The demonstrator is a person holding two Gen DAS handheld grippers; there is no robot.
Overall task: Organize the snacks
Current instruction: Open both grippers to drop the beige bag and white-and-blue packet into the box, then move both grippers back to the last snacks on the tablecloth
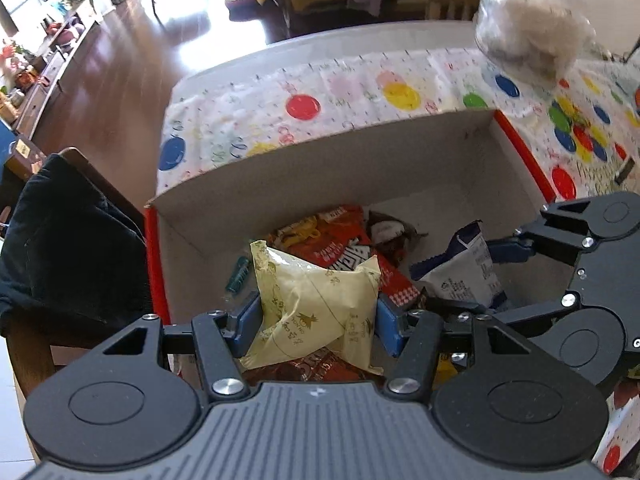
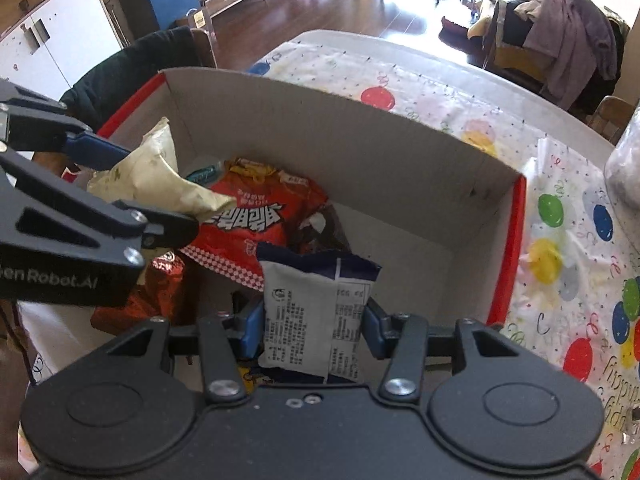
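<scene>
My left gripper [image 1: 318,322] is shut on a cream-yellow snack packet [image 1: 316,300] and holds it over the near left part of the cardboard box [image 1: 360,160]. My right gripper [image 2: 314,330] is shut on a white and navy snack packet [image 2: 316,312] and holds it over the box [image 2: 400,148] to the right of the left gripper. In the box lie a red snack bag [image 2: 256,216], a dark brown wrapper [image 1: 390,232] and a small teal packet [image 1: 239,274]. The yellow packet [image 2: 160,180] also shows in the right wrist view.
The box has red outer sides and stands on a table with a balloon-print cloth [image 1: 340,92]. A clear bag with something pale inside [image 1: 528,36] stands at the far right. A chair with a dark coat [image 1: 68,240] stands left of the table.
</scene>
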